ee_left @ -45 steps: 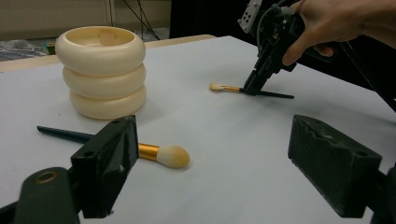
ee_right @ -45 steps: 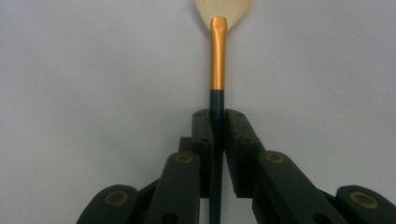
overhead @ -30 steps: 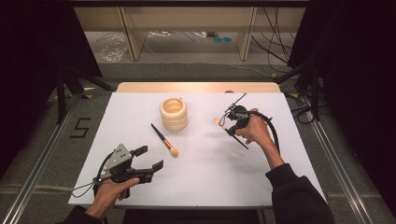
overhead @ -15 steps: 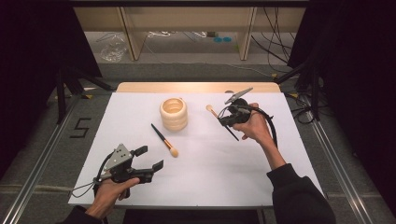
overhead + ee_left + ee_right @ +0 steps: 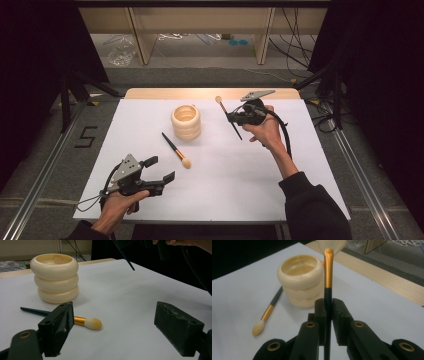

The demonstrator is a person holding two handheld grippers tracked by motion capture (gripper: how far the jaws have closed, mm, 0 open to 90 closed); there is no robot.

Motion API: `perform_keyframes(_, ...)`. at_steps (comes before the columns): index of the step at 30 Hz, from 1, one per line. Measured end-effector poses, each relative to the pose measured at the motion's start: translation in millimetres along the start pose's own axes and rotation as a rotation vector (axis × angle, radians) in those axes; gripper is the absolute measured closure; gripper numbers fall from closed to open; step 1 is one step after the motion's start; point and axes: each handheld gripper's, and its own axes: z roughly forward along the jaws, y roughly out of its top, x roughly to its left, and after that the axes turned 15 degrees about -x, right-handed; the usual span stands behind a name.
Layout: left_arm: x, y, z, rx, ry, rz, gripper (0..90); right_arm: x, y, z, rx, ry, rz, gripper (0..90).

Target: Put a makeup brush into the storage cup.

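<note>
At near-left table (image 5: 300, 200) edge, L gripper (image 5: 159, 170) rests in hand, jaws wide apart, nothing between. Mid-table: 2nd brush (image 5: 176, 150) lies flat, just near side of cream holder (image 5: 186, 121). Farther R, R gripper (image 5: 231, 117) held above table, clamped on brush (image 5: 226, 114), bristles pointing away.

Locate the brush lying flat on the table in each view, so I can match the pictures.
High view: the lying brush sits mid-table, just in front of the ringed cream cup, bristles toward the person.
Left gripper view: low left, handle partly behind the left claw's near jaw, bristles showing.
Right gripper view: left of the cup, bristles lowest.
Shared landmark: the cup.
</note>
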Motion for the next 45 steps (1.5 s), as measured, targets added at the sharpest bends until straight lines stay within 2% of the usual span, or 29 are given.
perform_keyframes(4,0.5,0.1,-0.1,-0.001,-0.004,0.001,16.2,0.3,2.8,6.3,-0.047,-0.012,0.002,83.3)
perform_keyframes(7,0.4,0.2,-0.4,0.002,0.001,0.002,16.1,1.9,6.6,11.7,-0.078,-0.006,-0.001,83.4)
perform_keyframes(8,0.5,0.2,-0.5,0.002,0.000,0.003,16.1,3.8,8.0,14.1,-0.084,-0.001,0.014,83.4)
perform_keyframes(13,1.0,0.0,-0.3,-0.003,-0.008,0.002,16.1,10.3,14.0,25.6,-0.140,0.017,0.023,83.4)
perform_keyframes(14,-1.1,-0.6,-0.6,0.003,-0.019,-0.029,16.1,11.7,15.0,28.3,-0.155,0.024,0.028,83.4)
perform_keyframes(15,0.1,-0.4,-0.5,0.000,-0.012,-0.014,16.1,12.7,16.2,30.6,-0.159,0.021,0.022,83.4)
perform_keyframes(16,0.0,-0.6,-0.4,0.001,-0.010,-0.018,16.1,13.5,17.6,32.7,-0.164,0.027,0.020,83.4)
perform_keyframes(22,2.6,0.4,-1.2,0.000,0.005,0.018,16.1,21.1,25.4,46.7,-0.205,0.034,0.029,83.4)
perform_keyframes(25,1.8,0.2,-0.8,-0.008,0.001,0.008,16.2,25.6,30.3,52.9,-0.225,0.044,0.032,83.4)
perform_keyframes(26,15.6,6.3,-0.7,-0.006,-0.023,0.222,16.1,26.3,31.8,54.7,-0.231,0.049,0.034,83.4)
perform_keyframes(27,21.6,9.7,1.0,-0.014,-0.045,0.308,16.2,26.8,33.2,55.7,-0.232,0.051,0.051,83.4)
perform_keyframes(28,22.9,10.6,1.5,-0.008,-0.073,0.328,16.1,26.2,33.3,58.0,-0.251,0.054,0.051,83.4)
perform_keyframes(29,3.9,0.9,-0.2,-0.011,-0.018,0.040,16.1,26.0,33.5,59.5,-0.246,0.052,0.058,83.4)
perform_keyframes(30,1.8,0.3,-0.4,-0.011,-0.014,0.011,16.2,25.9,33.5,61.5,-0.246,0.053,0.062,83.4)
perform_keyframes(35,2.1,0.2,-0.2,-0.013,-0.013,0.011,16.2,27.7,36.9,71.5,-0.260,0.050,0.046,83.4)
perform_keyframes(36,3.2,0.6,-0.1,-0.015,-0.016,0.027,16.1,28.8,38.5,73.3,-0.258,0.052,0.048,83.4)
perform_keyframes(38,7.6,2.3,0.3,-0.021,-0.022,0.093,16.2,30.7,41.3,77.5,-0.270,0.057,0.055,83.4)
perform_keyframes(39,4.3,1.1,-0.3,-0.015,-0.009,0.045,16.2,30.6,42.2,80.1,-0.282,0.063,0.057,83.4)
perform_keyframes(40,2.3,0.5,-0.7,-0.011,-0.005,0.017,16.1,31.5,43.6,82.6,-0.284,0.061,0.052,83.4)
perform_keyframes(41,2.0,0.4,-0.9,-0.010,-0.004,0.013,16.1,32.2,44.9,85.4,-0.283,0.063,0.050,83.4)
perform_keyframes(42,0.0,-0.1,-1.3,-0.004,0.001,-0.017,16.2,33.7,46.5,87.9,-0.283,0.067,0.057,83.4)
perform_keyframes(43,27.6,13.8,0.0,-0.005,-0.038,0.402,16.2,35.2,48.0,90.2,-0.277,0.064,0.059,83.3)
perform_keyframes(44,25.9,13.3,0.1,-0.007,-0.049,0.381,16.1,35.8,49.3,92.8,-0.281,0.064,0.055,83.4)
perform_keyframes(45,27.3,14.5,0.9,-0.003,-0.089,0.409,16.2,36.4,49.6,95.3,-0.291,0.066,0.065,83.4)
